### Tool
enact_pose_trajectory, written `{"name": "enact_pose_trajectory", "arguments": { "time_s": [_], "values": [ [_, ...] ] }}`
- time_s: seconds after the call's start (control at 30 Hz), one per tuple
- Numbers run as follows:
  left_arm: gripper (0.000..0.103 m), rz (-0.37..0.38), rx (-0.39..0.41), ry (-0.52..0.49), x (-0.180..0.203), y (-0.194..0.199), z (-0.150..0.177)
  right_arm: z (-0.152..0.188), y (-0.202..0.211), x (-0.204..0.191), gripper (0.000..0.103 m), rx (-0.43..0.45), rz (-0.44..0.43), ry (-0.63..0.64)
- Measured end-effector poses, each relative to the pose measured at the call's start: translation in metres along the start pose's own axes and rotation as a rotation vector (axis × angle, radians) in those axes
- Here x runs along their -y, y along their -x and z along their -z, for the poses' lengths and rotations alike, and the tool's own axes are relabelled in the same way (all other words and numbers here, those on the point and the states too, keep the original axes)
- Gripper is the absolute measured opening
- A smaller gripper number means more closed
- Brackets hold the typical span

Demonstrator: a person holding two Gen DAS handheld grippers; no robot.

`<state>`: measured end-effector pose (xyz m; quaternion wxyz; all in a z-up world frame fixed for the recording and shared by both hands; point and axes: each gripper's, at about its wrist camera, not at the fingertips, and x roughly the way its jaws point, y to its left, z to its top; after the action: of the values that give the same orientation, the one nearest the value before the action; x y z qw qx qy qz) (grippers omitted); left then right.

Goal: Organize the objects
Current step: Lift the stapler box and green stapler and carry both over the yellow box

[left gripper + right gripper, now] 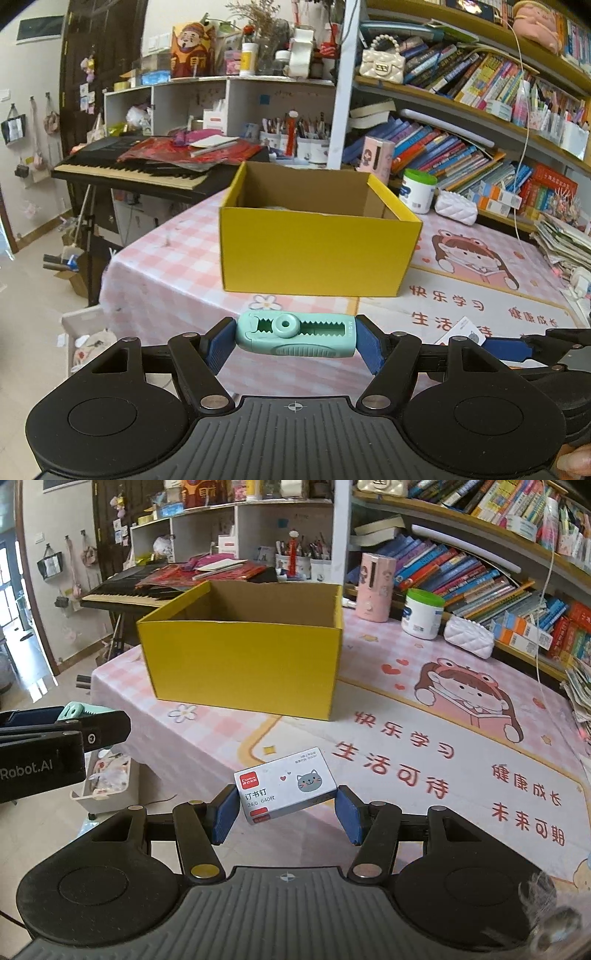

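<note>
My left gripper [295, 338] is shut on a mint-green correction tape dispenser [295, 334], held above the table in front of an open yellow cardboard box [317, 247]. My right gripper [286, 810] is shut on a small white staple box [288, 784] with a grey cat picture, held above the table mat. The yellow box [243, 664] stands ahead of it, slightly left. The left gripper [55, 738] with the green dispenser [74, 709] shows at the left edge of the right wrist view. The right gripper's fingertips [506, 349] show at the right edge of the left wrist view.
The table has a pink checked cloth [170, 266] and a cartoon mat [443, 746]. A white tub with green lid [423, 613], a pink container [375, 587] and a white quilted pouch [469, 637] stand behind the box. Bookshelves [480, 572] are at right, a keyboard [129, 171] at left.
</note>
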<state>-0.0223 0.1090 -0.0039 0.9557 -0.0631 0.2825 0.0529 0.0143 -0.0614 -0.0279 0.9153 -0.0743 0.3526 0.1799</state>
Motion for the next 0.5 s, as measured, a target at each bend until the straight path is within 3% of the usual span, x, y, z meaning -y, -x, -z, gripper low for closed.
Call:
{"name": "enact_pose_trajectory", "arguments": {
  "time_s": [0.5],
  "values": [
    [0.069, -0.007, 0.021, 0.029, -0.019, 0.004, -0.004, -0.01, -0.001, -0.023, 0.054, 0.004, -0.009, 0.041]
  ]
}}
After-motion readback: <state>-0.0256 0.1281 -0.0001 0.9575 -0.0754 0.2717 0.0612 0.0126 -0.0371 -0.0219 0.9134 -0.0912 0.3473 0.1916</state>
